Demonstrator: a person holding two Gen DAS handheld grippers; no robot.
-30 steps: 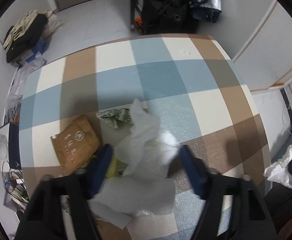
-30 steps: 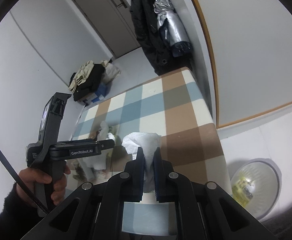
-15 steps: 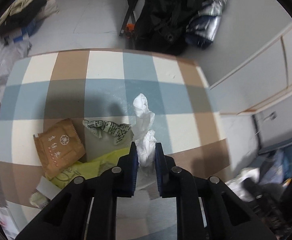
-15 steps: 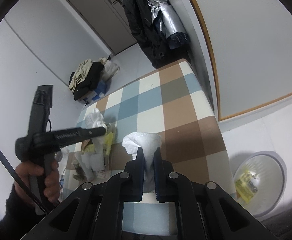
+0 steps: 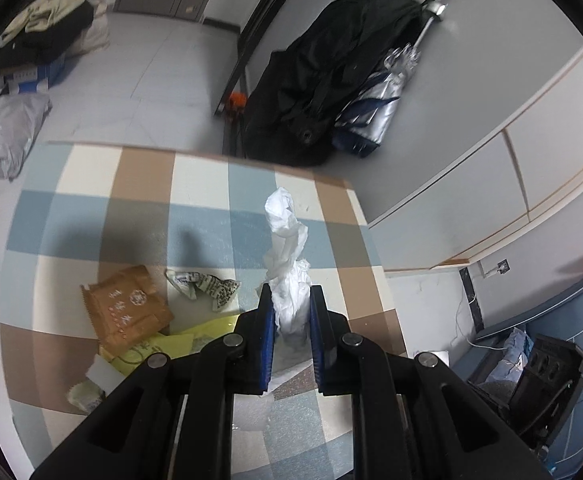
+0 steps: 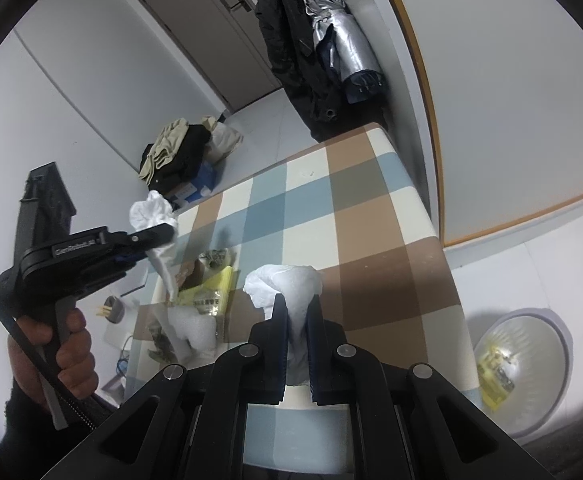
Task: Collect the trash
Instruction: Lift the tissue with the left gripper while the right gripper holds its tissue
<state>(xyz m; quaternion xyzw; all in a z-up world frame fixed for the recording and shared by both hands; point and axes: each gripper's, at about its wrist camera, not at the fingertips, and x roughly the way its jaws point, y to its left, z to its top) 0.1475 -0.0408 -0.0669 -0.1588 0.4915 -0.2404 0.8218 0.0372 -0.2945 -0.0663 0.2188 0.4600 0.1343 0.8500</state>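
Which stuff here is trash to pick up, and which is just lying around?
Trash job: white tissue in left gripper, tissue wad in right gripper, brown packet, yellow wrapper, bin.
Lying around: black coat, umbrella, clothes pile.

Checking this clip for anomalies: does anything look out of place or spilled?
Nothing spilled. Both grippers, left and right, grip white tissue wads. Remaining wrappers lie scattered on the checkered table; a yellow packet already sits in the bin.
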